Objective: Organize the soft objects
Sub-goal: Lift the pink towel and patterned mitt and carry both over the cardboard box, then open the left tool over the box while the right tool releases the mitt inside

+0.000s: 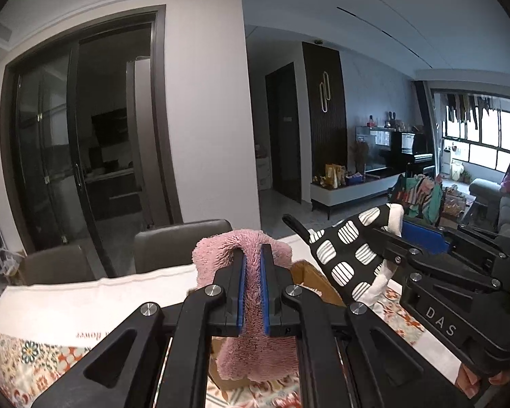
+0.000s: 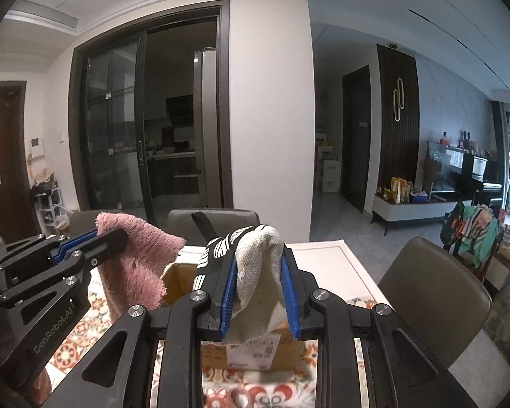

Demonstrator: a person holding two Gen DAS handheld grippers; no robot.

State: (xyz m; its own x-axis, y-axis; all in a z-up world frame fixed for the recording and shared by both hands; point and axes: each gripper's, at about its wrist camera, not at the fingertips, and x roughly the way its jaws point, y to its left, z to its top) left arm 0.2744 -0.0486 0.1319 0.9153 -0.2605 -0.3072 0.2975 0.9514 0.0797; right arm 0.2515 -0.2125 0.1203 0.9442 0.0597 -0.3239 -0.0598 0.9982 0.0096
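Note:
My left gripper (image 1: pixel 253 255) is shut on a fluffy pink cloth (image 1: pixel 251 306), which hangs from the jaws above the table; it also shows in the right wrist view (image 2: pixel 139 265). My right gripper (image 2: pixel 258 265) is shut on a black-and-white patterned oven mitt (image 2: pixel 255 282) with a beige lining and a black loop. The mitt also shows in the left wrist view (image 1: pixel 350 258), to the right of the pink cloth. Both are held over an open cardboard box (image 2: pixel 255 350) on the table.
The table carries a floral patterned cloth (image 2: pixel 85 340) and a white cloth (image 1: pixel 85 299). Brown chairs (image 2: pixel 431 292) stand at the far side and right. Behind are a dark sliding glass door (image 2: pixel 146 119), a hallway and a living room with a piano.

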